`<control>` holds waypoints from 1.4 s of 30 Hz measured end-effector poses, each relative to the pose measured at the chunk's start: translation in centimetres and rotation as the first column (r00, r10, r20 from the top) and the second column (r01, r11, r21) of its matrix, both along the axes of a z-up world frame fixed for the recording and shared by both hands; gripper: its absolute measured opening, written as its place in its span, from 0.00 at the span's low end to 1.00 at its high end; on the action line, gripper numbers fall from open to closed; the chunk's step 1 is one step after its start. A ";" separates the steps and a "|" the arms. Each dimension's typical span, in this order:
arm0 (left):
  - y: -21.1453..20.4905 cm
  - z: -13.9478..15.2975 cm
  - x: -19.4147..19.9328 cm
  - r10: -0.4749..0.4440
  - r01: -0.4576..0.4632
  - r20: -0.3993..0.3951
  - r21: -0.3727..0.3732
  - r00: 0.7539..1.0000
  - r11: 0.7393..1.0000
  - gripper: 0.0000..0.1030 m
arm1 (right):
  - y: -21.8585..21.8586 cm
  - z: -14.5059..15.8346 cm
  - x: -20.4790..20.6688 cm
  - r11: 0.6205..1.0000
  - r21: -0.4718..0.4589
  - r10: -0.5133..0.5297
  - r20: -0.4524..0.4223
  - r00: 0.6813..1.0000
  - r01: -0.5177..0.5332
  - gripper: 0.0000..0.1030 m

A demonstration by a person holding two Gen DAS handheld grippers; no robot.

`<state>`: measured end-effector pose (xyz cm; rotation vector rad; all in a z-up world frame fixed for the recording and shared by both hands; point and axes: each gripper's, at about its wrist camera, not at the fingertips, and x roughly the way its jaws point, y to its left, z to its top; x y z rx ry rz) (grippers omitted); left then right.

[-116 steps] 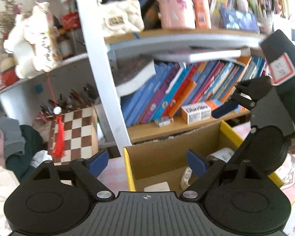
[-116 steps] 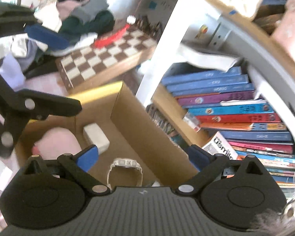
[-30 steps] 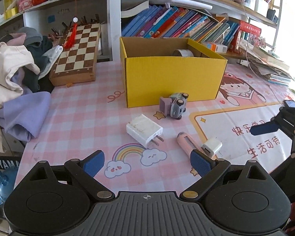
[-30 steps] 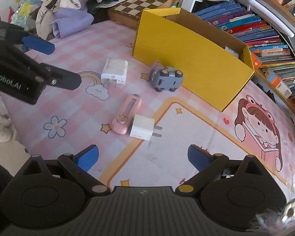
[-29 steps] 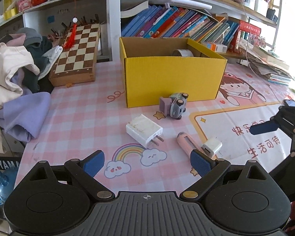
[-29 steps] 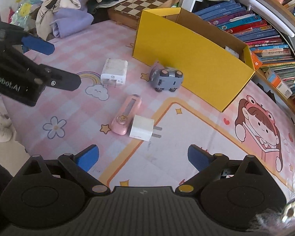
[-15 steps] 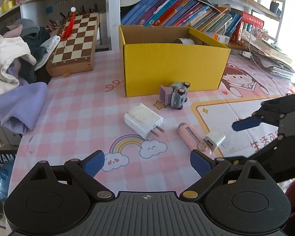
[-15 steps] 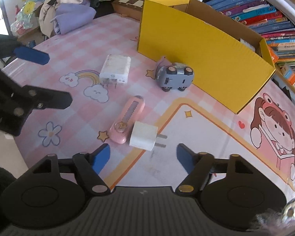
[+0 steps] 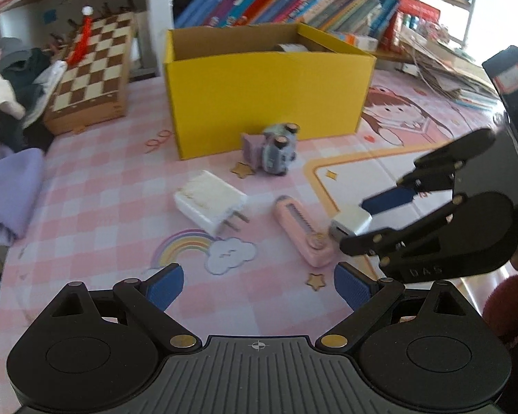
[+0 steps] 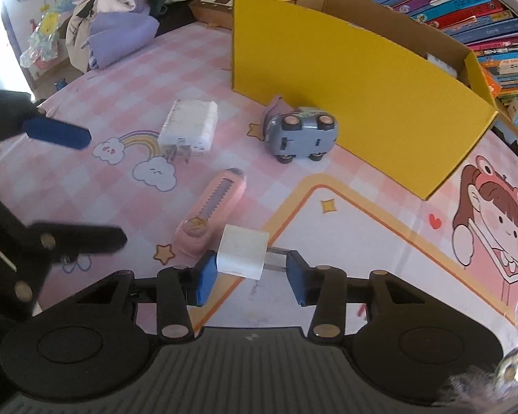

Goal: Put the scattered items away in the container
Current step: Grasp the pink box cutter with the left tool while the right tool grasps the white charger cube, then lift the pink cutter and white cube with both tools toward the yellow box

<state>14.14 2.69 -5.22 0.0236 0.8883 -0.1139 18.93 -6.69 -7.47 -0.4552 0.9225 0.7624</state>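
My right gripper (image 10: 247,277) has its fingers (image 10: 205,277) partly closed around the small white plug (image 10: 241,255). The left pad sits just beside the plug's body and the right pad is at the tips of its metal prongs; I can't tell whether either pad presses yet, so I count nothing as held. My worry is this grip line: closing end to end on the prongs could let the plug pivot or squirt out, and it may drop on the way up.

The pink utility knife (image 10: 212,212) lies just beside the plug, close to my left pad, so a sloppy close could nudge or pinch it too.

My left gripper (image 9: 257,284) hangs wide open and empty above the tabletop (image 9: 96,186), near the big white charger (image 9: 210,203).

The grey toy car (image 10: 300,134) lies on its side against the yellow box (image 10: 355,69), which stands well beyond the plug, so I must clear its tall front wall.
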 end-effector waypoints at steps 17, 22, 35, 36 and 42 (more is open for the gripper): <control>-4.1 -2.3 3.3 -0.091 0.092 -0.036 0.030 0.995 0.995 0.61 | -3.4 -0.2 0.4 0.999 -0.030 -0.012 0.013 1.000 0.012 0.40; -4.4 -2.7 3.7 -0.094 0.096 -0.039 0.044 0.995 0.994 0.43 | -3.7 -0.3 0.5 1.000 -0.030 0.003 0.016 1.000 -0.003 0.40; -3.9 -2.0 2.7 -0.126 0.126 -0.034 0.025 0.992 0.992 0.23 | -3.4 -0.2 0.6 1.000 -0.024 0.004 0.014 1.000 -0.004 0.40; -3.9 -1.8 2.6 -0.130 0.131 -0.027 0.025 0.991 0.991 0.23 | -3.3 -0.2 0.6 1.000 -0.023 0.003 0.013 1.000 -0.003 0.40; -3.5 -1.0 2.1 -0.133 0.133 0.002 0.002 0.991 0.991 0.23 | -3.6 0.2 0.9 0.999 -0.003 -0.036 -0.013 0.999 0.036 0.40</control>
